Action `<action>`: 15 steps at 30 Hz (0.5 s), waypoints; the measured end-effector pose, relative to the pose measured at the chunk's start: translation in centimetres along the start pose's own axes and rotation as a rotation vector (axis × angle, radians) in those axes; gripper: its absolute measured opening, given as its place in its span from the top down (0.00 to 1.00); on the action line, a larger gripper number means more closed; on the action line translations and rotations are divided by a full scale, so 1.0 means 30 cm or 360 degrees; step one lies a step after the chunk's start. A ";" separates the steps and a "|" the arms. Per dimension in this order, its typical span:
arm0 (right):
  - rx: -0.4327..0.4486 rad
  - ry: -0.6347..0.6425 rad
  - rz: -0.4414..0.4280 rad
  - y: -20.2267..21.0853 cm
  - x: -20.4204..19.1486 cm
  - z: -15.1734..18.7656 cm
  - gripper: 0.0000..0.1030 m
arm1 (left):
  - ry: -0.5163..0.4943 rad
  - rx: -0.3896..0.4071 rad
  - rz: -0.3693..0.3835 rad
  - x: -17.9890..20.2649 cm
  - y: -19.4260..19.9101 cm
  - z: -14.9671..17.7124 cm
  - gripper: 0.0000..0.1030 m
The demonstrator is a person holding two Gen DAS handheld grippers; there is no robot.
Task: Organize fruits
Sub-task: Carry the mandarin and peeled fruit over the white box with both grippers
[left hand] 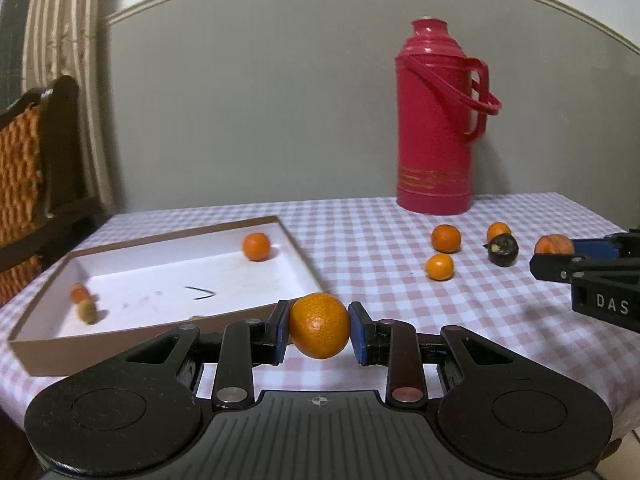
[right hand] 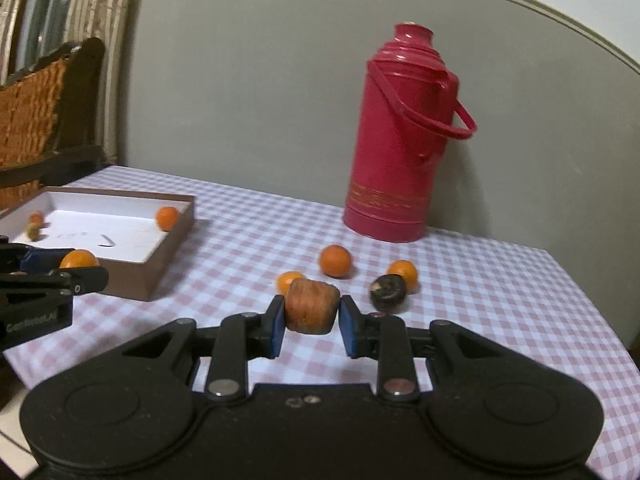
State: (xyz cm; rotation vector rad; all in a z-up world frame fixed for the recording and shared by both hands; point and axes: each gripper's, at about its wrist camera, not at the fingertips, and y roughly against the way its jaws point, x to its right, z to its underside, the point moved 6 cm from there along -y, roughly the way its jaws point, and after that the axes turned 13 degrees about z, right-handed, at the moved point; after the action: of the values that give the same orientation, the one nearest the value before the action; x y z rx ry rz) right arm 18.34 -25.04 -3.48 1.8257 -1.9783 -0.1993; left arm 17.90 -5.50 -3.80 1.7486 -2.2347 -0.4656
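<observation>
The left tool (left hand: 319, 326) grips a mandarin (left hand: 319, 326) just short of the cardboard box (left hand: 297, 248), whose near wall lies directly ahead and to the left of it. The right tool (right hand: 311, 312), well to the right of the box, clamps a ribbed brownish-orange fruit (right hand: 311, 312). The left tool is much the nearer to the box, so its mandarin probably goes in first, forward over the near wall.
</observation>
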 end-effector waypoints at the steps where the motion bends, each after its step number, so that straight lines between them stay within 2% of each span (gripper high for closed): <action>1: 0.0004 0.0004 -0.0013 0.012 -0.012 -0.001 0.81 | 0.0004 0.0015 -0.0012 -0.013 0.020 0.001 0.69; 15: 0.0134 0.0110 -0.0306 0.158 -0.193 -0.029 0.81 | -0.0015 0.0121 -0.0199 -0.208 0.202 0.001 0.69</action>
State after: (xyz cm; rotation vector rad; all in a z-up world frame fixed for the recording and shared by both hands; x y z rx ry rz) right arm 14.57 -18.66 -2.11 2.0486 -1.7892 -0.1111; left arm 13.99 1.91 -1.43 1.9369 -2.1848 -0.4207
